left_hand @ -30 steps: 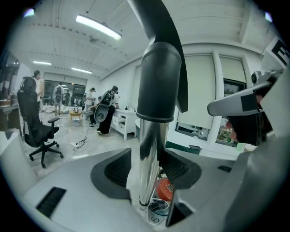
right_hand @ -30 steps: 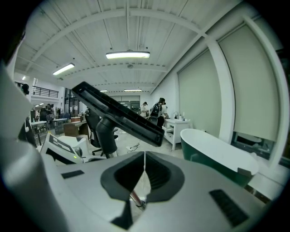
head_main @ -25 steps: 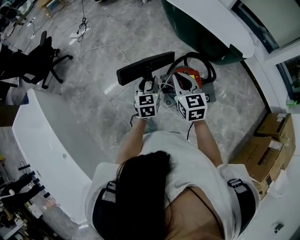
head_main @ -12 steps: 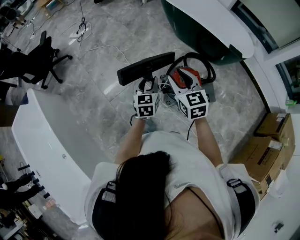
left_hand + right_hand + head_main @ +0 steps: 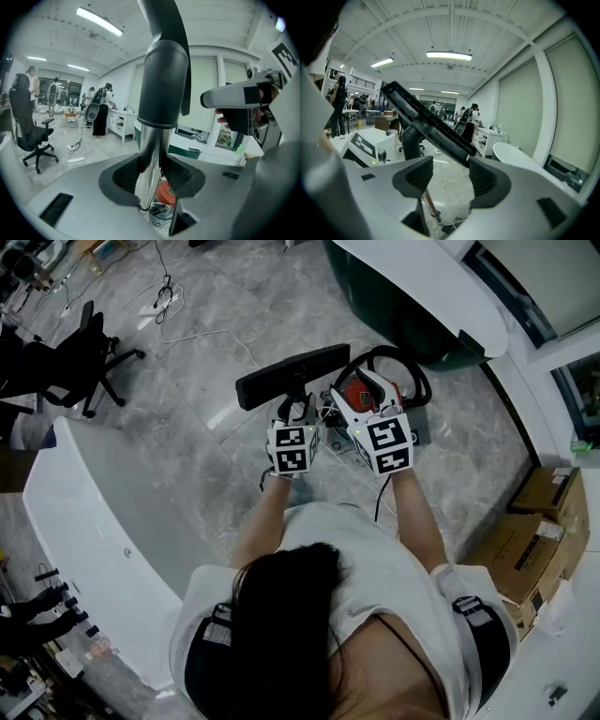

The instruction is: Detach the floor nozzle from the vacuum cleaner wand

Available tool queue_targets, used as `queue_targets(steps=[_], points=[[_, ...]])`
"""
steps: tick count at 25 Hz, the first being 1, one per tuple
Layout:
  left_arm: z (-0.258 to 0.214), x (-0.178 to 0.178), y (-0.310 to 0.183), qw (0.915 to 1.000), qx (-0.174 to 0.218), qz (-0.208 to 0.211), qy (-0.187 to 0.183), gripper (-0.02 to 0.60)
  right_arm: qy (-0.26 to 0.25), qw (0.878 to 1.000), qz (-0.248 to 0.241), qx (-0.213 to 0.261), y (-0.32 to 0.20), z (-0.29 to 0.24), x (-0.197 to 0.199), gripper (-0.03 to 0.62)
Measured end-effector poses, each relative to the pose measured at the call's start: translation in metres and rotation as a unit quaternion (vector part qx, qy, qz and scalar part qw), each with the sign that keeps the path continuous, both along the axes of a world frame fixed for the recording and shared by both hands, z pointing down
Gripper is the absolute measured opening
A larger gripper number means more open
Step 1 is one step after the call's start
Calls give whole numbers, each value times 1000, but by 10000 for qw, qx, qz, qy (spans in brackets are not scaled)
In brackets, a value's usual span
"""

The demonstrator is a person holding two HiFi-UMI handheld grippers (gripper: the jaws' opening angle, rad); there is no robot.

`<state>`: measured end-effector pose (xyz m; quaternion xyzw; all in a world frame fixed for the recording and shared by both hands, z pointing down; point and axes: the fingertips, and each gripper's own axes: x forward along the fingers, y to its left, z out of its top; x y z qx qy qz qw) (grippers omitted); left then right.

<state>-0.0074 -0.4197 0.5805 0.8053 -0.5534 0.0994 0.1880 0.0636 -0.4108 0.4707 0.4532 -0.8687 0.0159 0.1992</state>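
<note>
Left gripper (image 5: 151, 177) is clamped on the chrome wand (image 5: 149, 164), with both pads pressed against the tube just under the dark collar of the floor nozzle (image 5: 292, 376). So yeah, the nozzle is not off yet. It's seated on the end of the wand and held up off the grey floor (image 5: 187, 390), with its long black head tilted and stretched out beyond both grippers, as seen from the head view.

Right gripper (image 5: 449, 180) is let go. Its jaws have just been opening and nothing is pinched between the pads, only floor is seen through the gap. The nozzle head is seen crossing diagonally just past its tips, and a bit of the wand is caught below its left jaw.

Down on the floor right behind the grippers, the orange vacuum body (image 5: 354, 390) can be made out, with its black hose (image 5: 415, 373) looped around it. An office chair (image 5: 89, 357) is parked well off to the left, and cardboard boxes (image 5: 548, 521) are stacked at the right edge.
</note>
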Motion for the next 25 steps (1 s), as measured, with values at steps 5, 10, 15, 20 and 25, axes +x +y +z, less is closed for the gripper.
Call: queue_targets(steps=[5, 10, 15, 20, 25], points=[[-1, -2, 0, 10000, -28, 25, 7, 153, 624, 9975, -269, 193, -6, 0, -5, 249], [0, -1, -1, 10000, -44, 88, 13, 153, 1339, 9877, -481, 650, -14, -5, -8, 270], [-1, -1, -1, 9999, 9, 135, -39, 153, 1747, 9779, -752, 868, -20, -10, -18, 273], [-1, -2, -3, 9999, 37, 110, -31, 153, 2164, 9658, -1016, 1007, -25, -8, -23, 279], [0, -1, -3, 9999, 43, 133, -30, 153, 2228, 9612, -1214, 1080, -32, -12, -28, 284]])
